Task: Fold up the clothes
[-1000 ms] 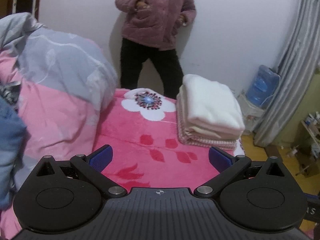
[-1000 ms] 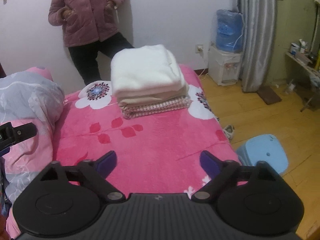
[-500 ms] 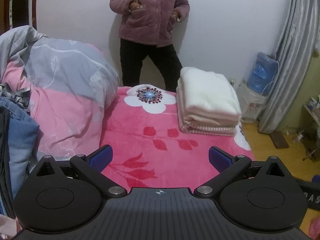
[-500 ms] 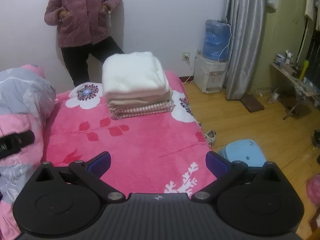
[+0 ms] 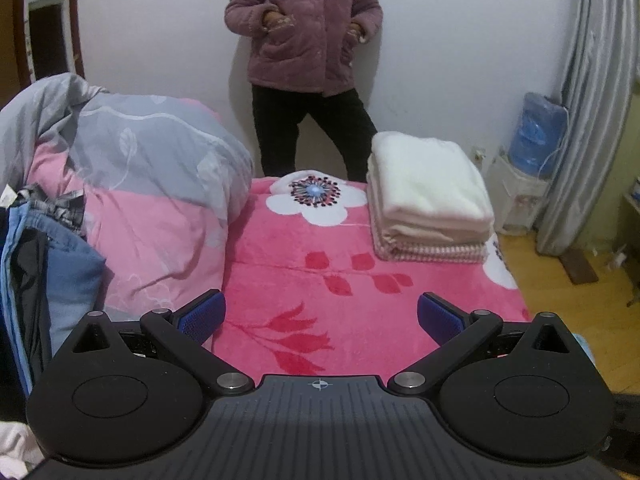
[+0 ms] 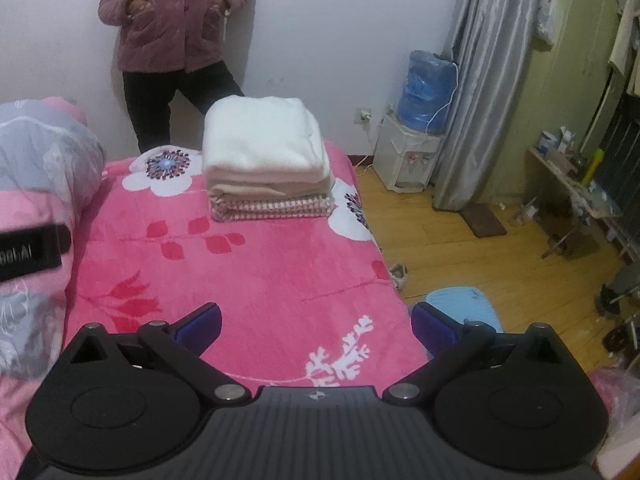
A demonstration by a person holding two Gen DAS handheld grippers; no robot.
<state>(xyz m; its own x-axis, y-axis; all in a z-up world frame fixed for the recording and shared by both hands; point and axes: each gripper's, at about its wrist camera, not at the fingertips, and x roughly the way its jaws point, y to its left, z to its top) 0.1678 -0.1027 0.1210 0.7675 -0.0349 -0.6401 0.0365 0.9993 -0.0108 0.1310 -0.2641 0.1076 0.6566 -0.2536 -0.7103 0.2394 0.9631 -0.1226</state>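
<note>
We are holding the left gripper (image 5: 319,316) wide open and empty above the pink blanket (image 5: 320,264) on the bed. We are holding the right gripper (image 6: 316,328) equally wide, gripping nothing. Ahead, a stack of folded clothes (image 5: 430,196) is resting at the far right of the bed. A bundled quilt (image 5: 132,184) and unfolded garments (image 5: 52,264) are lying left. A person (image 5: 308,52) is standing against the wall.

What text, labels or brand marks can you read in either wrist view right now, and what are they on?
"...AI": blurred white letters on the black gripper part at the right wrist view's left edge; the letters before it are unreadable.
Blue water-dispenser bottle: label too blurred to read.
Nothing else legible.
</note>
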